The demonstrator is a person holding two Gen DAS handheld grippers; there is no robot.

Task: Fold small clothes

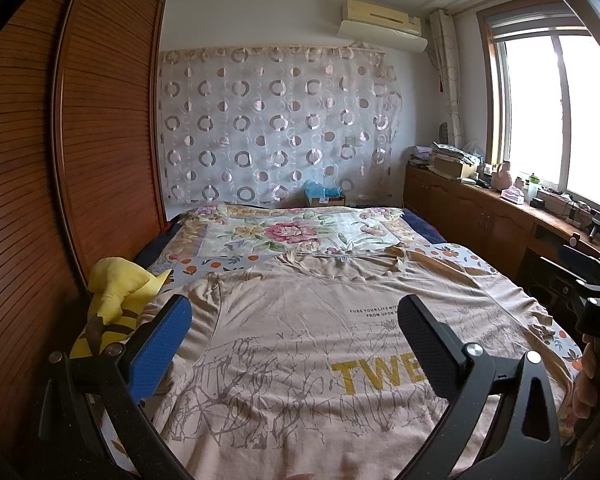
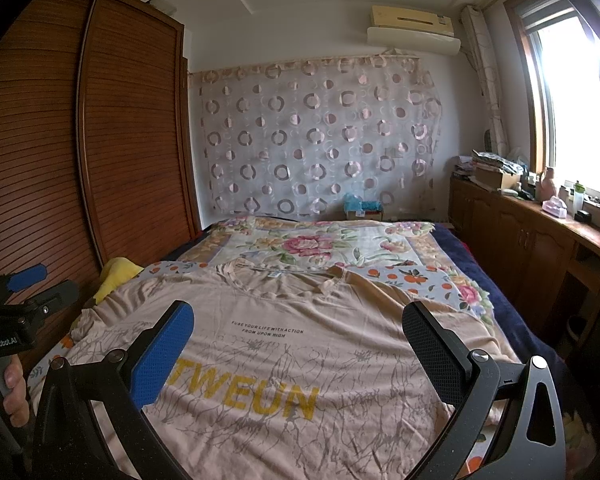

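Left wrist view shows the left claw (image 1: 296, 322) spread wide and empty above a beige T-shirt (image 1: 300, 320) lying flat, print up, on the bed (image 1: 300, 228), collar at the far end. A yellow plush toy (image 1: 118, 300) lies at the shirt's left, beside the wooden wardrobe (image 1: 100, 120). Right wrist view: the right claw (image 2: 298, 330) is also wide, holding nothing, over the shirt's yellow lettering (image 2: 244, 396). A hand (image 2: 10, 396) grips the other tool's handle at near left.
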